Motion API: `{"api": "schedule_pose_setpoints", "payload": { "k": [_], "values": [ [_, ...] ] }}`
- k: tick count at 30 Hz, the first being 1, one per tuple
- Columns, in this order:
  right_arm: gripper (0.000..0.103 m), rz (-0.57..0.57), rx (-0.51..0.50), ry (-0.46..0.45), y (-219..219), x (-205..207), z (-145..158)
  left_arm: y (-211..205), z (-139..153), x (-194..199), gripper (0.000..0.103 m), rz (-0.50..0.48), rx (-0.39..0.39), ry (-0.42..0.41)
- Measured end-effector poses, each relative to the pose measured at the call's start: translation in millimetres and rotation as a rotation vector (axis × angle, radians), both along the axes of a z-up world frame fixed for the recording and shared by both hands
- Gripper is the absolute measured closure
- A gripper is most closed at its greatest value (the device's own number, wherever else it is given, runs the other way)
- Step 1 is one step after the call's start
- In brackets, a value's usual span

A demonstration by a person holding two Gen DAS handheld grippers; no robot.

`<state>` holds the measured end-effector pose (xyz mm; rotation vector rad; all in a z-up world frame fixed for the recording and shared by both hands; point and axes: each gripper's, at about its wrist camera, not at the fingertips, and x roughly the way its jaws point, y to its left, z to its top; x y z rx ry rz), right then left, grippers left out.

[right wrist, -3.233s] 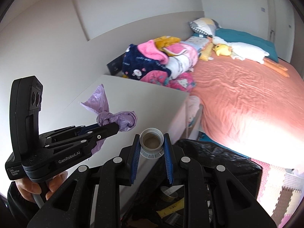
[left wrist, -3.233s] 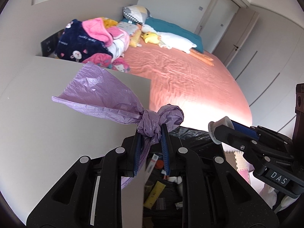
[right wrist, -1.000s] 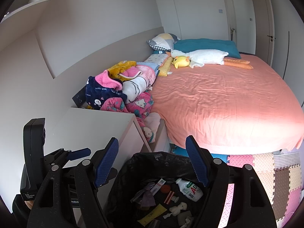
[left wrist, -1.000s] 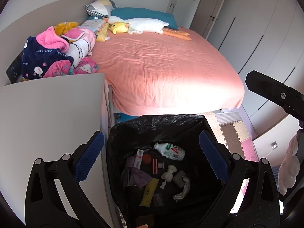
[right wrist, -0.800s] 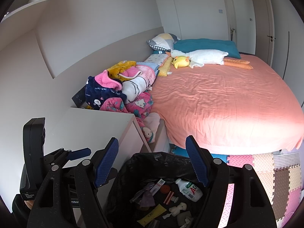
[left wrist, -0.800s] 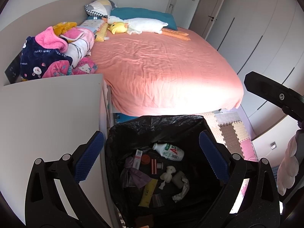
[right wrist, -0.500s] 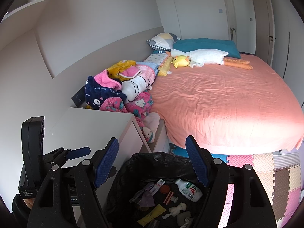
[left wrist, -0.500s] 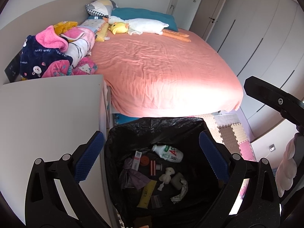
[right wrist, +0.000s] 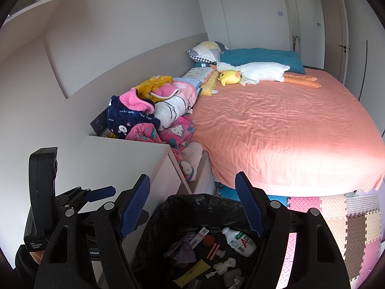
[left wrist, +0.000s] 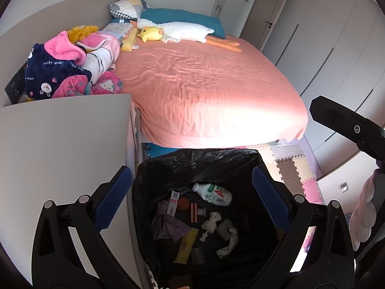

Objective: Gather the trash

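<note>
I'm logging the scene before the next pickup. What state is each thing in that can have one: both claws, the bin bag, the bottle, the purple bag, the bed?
left claw: open, holding nothing, above the bin
right claw: open, holding nothing
black bin bag: mouth open, trash inside
white bottle: lying on its side in the bag
purple bag: crumpled among the trash
bed: made, orange sheet, plush toys by the pillows
</note>
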<state>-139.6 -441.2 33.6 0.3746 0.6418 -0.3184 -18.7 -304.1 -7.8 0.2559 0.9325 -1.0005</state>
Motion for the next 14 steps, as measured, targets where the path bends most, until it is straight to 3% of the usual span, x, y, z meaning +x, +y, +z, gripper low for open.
{"api": "schedule_pose_setpoints", "payload": {
  "k": [8,14],
  "values": [
    [0.029,-0.001,-0.001,0.000,0.2,0.2,0.6,0.1,0.5,3.8,0.007,0.030,0.004,-0.019],
    [0.029,0.000,0.001,0.001,0.3,0.5,0.8,2.3,-2.5,6.0,0.007,0.031,0.004,0.011]
  ]
}}
